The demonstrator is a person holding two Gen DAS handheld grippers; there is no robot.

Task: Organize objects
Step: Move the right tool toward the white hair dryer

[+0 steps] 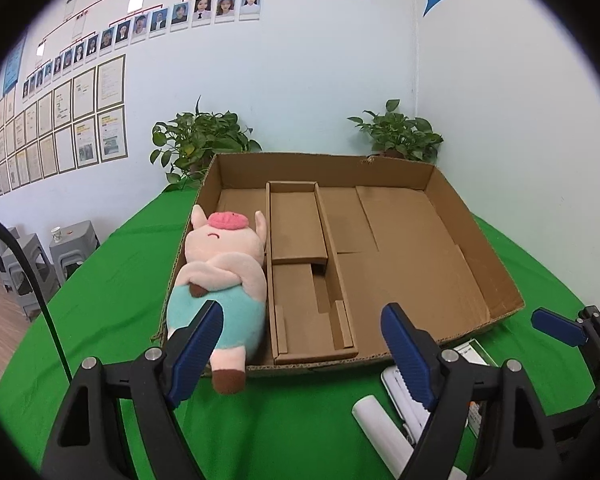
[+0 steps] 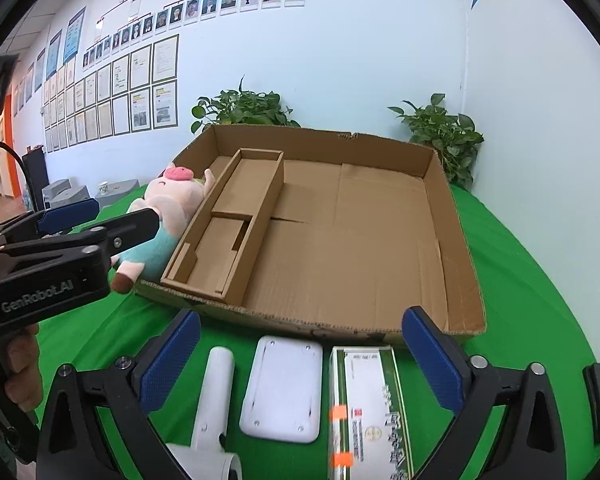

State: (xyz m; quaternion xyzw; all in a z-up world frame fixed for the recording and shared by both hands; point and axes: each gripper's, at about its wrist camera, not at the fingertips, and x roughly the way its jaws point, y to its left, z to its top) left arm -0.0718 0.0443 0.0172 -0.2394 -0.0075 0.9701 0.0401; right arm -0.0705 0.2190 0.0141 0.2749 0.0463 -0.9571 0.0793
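The plush pig (image 1: pixel 220 276) lay in the cardboard tray (image 1: pixel 476 256) at 9 o'clock, one foot over the rim; the left hand-held gripper (image 1: pixel 300 344) hung spread, holding nothing; the right hand-held gripper (image 2: pixel 300 364) (also spread) should, I judged, straddle the white case (image 2: pixel 282 388) squarely before closing.
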